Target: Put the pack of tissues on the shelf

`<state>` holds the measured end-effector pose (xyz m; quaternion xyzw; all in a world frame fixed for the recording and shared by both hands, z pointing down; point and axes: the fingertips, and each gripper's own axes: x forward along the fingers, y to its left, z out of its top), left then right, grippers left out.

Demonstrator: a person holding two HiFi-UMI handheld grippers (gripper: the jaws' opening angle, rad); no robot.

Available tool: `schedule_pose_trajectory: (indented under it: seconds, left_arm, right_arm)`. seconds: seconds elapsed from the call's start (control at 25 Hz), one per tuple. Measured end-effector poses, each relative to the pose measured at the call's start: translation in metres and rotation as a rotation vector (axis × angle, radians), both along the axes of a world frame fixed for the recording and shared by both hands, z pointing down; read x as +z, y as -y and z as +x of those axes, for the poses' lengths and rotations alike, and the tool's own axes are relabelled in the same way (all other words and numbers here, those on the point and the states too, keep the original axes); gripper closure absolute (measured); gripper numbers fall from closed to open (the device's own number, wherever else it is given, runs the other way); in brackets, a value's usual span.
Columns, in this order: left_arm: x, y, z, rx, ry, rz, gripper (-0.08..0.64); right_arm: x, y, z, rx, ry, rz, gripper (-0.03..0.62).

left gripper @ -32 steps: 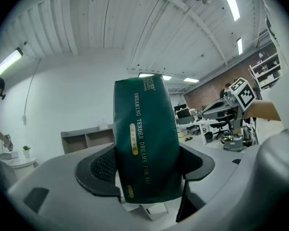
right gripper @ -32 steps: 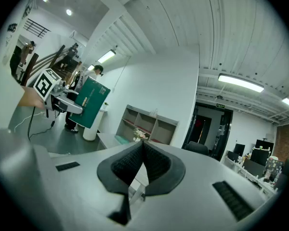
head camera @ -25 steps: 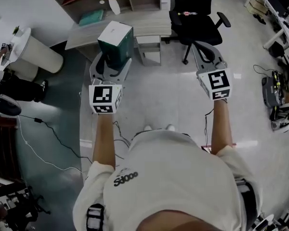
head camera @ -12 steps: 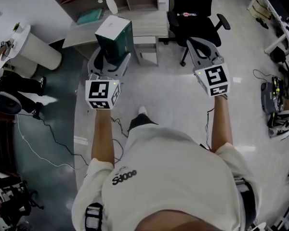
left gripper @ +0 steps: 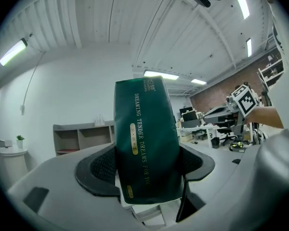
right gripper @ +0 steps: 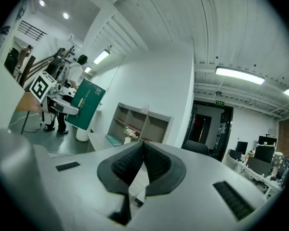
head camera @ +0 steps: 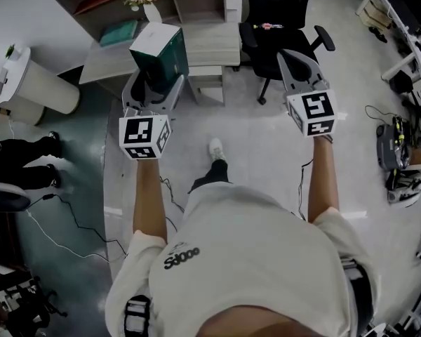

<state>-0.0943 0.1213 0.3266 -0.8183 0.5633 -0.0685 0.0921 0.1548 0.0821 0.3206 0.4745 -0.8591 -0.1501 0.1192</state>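
The left hand-held gripper clamped the green pack of tissues upright above the desk, short of the shelf, seemingly for carrying, while the right hand-held gripper hung closed, empty

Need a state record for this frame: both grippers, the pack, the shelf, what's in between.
left gripper: shut on the pack of tissues
pack of tissues: dark green, upright between the jaws, carried in the air
right gripper: jaws together, nothing in them
shelf: ahead by the wall; pack not yet on it
desk: stands in front of the shelf
office chair: right of the desk
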Motion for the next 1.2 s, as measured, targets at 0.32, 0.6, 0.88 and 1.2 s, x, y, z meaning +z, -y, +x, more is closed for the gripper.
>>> schedule_pose_trajectory:
  seconds: [0.32, 0.6, 0.88, 1.2]
  left_arm:
    - [-0.013, 0.129, -0.037, -0.011, -0.014, 0.006, 0.192]
    - [-0.024, 0.220, -0.063, -0.007, -0.032, 0.018, 0.198]
    - [-0.027, 0.271, -0.077, 0.014, 0.000, 0.038, 0.198]
    - [-0.019, 0.303, -0.084, -0.001, -0.007, 0.013, 0.199]
  right_arm:
    - [-0.027, 0.118, -0.030, 0.017, 0.004, 0.011, 0.589]
    - [-0.038, 0.207, -0.060, 0.003, 0.007, 0.012, 0.589]
    - [-0.032, 0.259, -0.087, -0.018, 0.056, -0.013, 0.589]
    - [-0.022, 0.297, -0.099, -0.041, 0.121, -0.083, 0.594]
